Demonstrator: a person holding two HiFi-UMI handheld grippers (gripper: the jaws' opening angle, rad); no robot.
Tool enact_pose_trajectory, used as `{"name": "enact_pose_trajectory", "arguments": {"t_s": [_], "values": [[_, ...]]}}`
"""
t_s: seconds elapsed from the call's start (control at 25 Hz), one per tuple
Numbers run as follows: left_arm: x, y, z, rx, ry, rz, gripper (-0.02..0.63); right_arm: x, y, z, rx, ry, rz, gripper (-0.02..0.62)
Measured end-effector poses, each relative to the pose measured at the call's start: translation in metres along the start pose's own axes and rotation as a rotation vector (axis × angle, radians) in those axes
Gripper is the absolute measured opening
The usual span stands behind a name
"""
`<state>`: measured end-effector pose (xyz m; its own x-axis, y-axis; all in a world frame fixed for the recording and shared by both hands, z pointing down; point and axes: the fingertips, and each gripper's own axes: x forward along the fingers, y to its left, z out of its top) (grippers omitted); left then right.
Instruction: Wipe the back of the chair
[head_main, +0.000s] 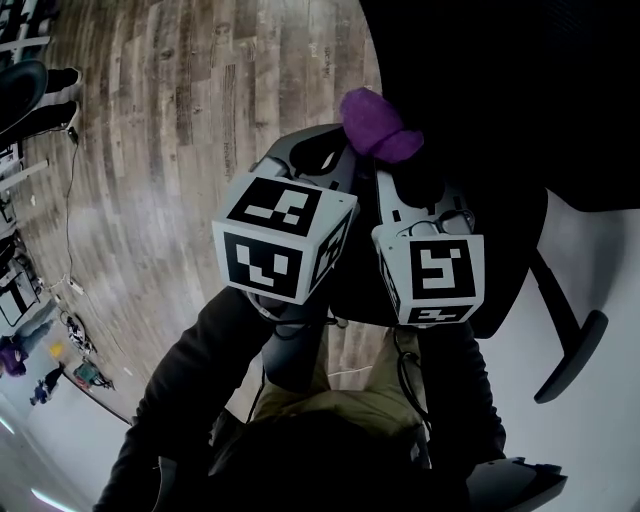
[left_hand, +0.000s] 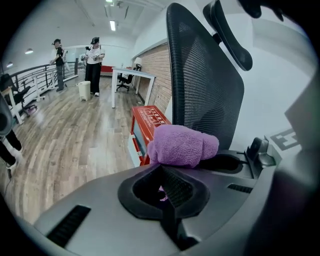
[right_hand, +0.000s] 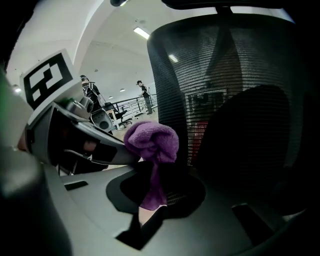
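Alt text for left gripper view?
A bunched purple cloth sits at the tips of the left claw, a scrap pinched between its closed jaws, in front of the mesh chair back. The right claw reaches it from the right; wood floor, a red cabinet and two people beyond.

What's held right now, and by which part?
The purple cloth: the right tool pinches its hanging tail, and the left tool nips the underside of the bunch.
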<state>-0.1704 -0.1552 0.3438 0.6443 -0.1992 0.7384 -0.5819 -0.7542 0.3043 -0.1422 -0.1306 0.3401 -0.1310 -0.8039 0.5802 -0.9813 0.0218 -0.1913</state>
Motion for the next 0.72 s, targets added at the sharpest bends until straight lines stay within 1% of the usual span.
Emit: {"name": "enact_pose_trajectory", "arguments": {"t_s": [0.08,0.16,0.2,0.24,0.32,0.36,0.4,0.48,0.6,0.72], "values": [[-0.004,0.004,0.000,0.032,0.005,0.006,0.009,0.000,-0.001,0.000,0.003,0.001,0.007,0.055],[-0.011,0.012,0.001,0.016,-0.015,0.010,0.009,0.002,-0.001,0.000,0.005,0.003,0.014,0.055],[-0.016,0.016,0.004,-0.007,-0.047,0.015,0.009,0.002,-0.001,0.001,0.006,0.002,0.017,0.055],[-0.022,0.020,0.008,-0.036,-0.095,0.020,0.009,0.003,-0.002,0.001,0.007,-0.001,0.019,0.055],[-0.040,0.024,0.019,-0.088,-0.222,0.043,0.009,0.003,-0.001,0.000,0.003,-0.013,0.019,0.055],[-0.051,0.024,0.025,-0.096,-0.291,0.068,0.009,0.003,0.000,-0.001,0.000,-0.019,0.018,0.055],[-0.061,0.023,0.032,-0.086,-0.357,0.101,0.009,0.003,0.001,-0.001,-0.002,-0.025,0.017,0.055],[-0.076,0.017,0.044,-0.039,-0.463,0.158,0.009,0.002,0.000,-0.001,-0.003,-0.032,0.012,0.055],[-0.088,0.001,0.057,0.019,-0.559,0.194,0.009,-0.002,-0.001,0.000,0.007,-0.045,0.009,0.055],[-0.092,-0.006,0.062,0.020,-0.601,0.202,0.009,-0.002,-0.002,0.000,0.006,-0.049,0.009,0.055]]}}
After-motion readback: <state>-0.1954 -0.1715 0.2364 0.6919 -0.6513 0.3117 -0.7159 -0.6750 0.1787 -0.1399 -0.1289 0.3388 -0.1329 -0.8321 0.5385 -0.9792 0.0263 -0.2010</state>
